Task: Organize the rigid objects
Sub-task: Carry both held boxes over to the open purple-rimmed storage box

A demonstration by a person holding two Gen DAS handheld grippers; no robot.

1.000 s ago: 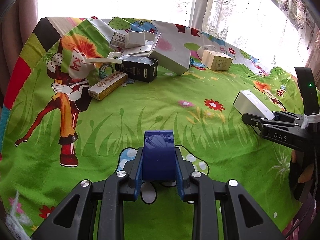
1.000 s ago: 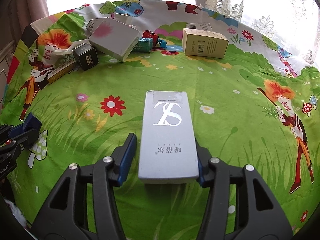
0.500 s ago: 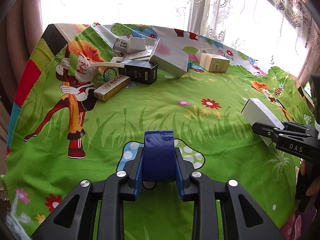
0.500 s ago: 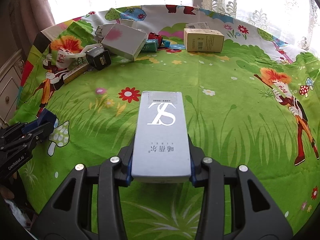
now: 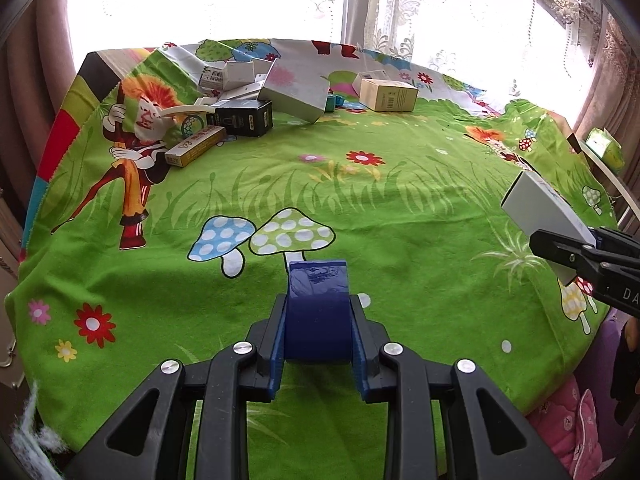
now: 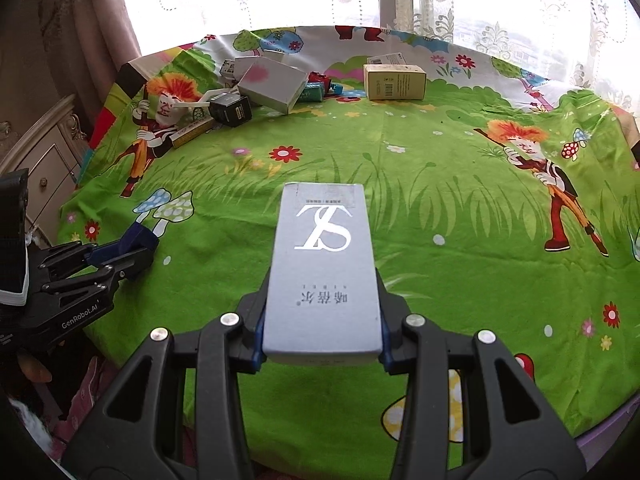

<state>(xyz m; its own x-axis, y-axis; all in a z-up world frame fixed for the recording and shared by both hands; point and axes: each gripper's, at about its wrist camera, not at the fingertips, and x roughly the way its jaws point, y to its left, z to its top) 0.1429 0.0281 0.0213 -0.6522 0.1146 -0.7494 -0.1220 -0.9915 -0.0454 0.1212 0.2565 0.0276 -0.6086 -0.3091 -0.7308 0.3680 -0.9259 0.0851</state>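
2 grippers, 1 blue box (image 5: 317,312) and 1 grey box (image 6: 322,276) clamped

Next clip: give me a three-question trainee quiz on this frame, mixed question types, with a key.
1. True or false: the left gripper is shut on a dark blue block.
2. What does the right gripper hold? A) a black box B) a grey box with a large white logo C) a yellow carton
3. Fill in: the tan box standing apart from the pile of boxes lies to the pile's ____ in the right wrist view.

Key: 1 true; 2 B, the grey box; 3 right.
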